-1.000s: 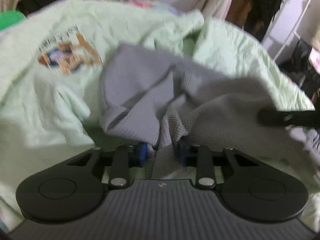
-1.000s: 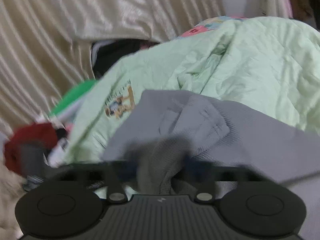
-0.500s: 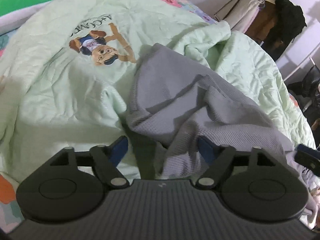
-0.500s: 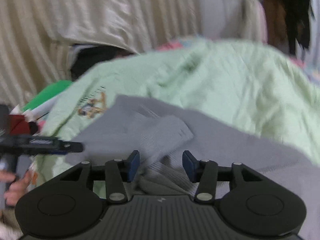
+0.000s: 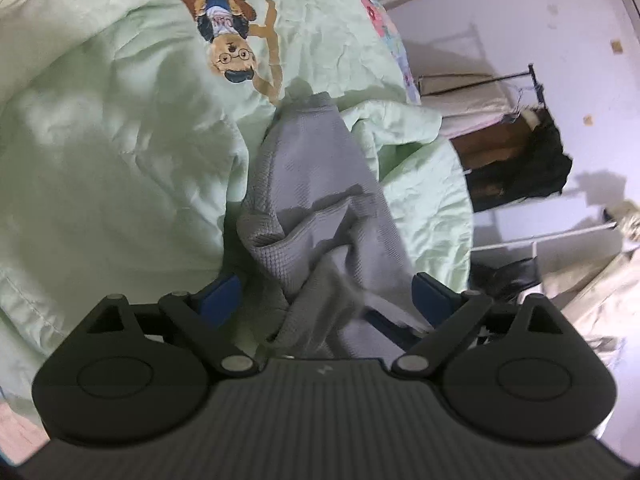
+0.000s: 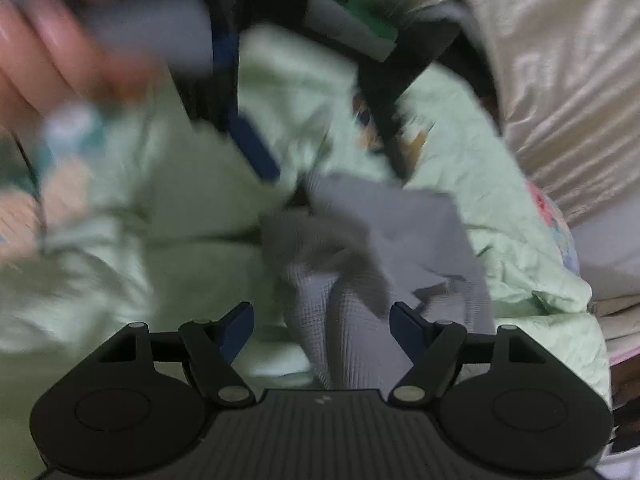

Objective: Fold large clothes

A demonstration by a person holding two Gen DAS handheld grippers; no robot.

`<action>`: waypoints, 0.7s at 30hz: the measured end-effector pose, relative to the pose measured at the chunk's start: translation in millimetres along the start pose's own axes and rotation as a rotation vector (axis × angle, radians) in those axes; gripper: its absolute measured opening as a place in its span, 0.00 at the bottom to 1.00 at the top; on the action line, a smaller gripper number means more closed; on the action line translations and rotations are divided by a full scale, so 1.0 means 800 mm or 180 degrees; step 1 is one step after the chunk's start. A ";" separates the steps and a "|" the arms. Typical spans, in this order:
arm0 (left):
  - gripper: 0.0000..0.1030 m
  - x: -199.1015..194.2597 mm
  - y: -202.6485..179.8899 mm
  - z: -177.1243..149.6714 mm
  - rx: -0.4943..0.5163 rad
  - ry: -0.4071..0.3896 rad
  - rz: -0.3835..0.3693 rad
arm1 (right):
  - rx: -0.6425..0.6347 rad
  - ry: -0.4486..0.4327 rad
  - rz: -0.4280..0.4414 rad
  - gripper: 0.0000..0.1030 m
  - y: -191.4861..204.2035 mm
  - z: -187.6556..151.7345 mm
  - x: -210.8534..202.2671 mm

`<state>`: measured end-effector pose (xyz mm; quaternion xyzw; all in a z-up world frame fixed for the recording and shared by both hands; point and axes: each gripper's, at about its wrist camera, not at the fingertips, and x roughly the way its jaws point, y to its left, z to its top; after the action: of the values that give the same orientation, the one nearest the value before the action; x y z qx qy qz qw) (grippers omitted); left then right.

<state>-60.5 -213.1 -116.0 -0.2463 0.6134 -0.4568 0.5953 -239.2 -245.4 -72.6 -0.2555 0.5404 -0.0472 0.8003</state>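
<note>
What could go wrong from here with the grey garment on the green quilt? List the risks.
1. Both the left gripper and right gripper have just been opening; the grey garment lies loose between the jaws, bunched and twisted, so creases may get folded in.
2. It rests on a rumpled green quilt, an uneven base; a re-grasp might pinch quilt fabric too.
3. The two grippers work close together, and the right wrist view is blurred, so they could collide.

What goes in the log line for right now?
left gripper: open, just opened | right gripper: open, just opened | grey waffle-knit garment: released, crumpled on green quilt
</note>
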 end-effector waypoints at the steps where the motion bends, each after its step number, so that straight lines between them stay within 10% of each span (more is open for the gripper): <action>1: 0.93 0.001 0.002 0.003 -0.0033 -0.0004 -0.0009 | 0.0029 0.0063 0.0000 0.55 -0.005 0.005 0.020; 3: 0.93 0.001 0.013 0.007 -0.0172 -0.0046 -0.0011 | 0.0326 0.0027 0.0191 0.26 -0.024 0.007 0.037; 12: 0.97 0.010 0.029 0.008 -0.0789 -0.0080 -0.0453 | 0.3514 -0.0844 0.1504 0.20 -0.189 -0.106 0.022; 21: 1.00 0.097 -0.024 0.014 -0.1258 0.0069 -0.0516 | 0.3564 -0.1052 0.1441 0.20 -0.189 -0.110 0.026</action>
<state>-67.2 -290.2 -137.5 -0.4019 0.6756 -0.3766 0.4901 -278.6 -415.2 -45.2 0.3195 0.3435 -0.1123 0.8760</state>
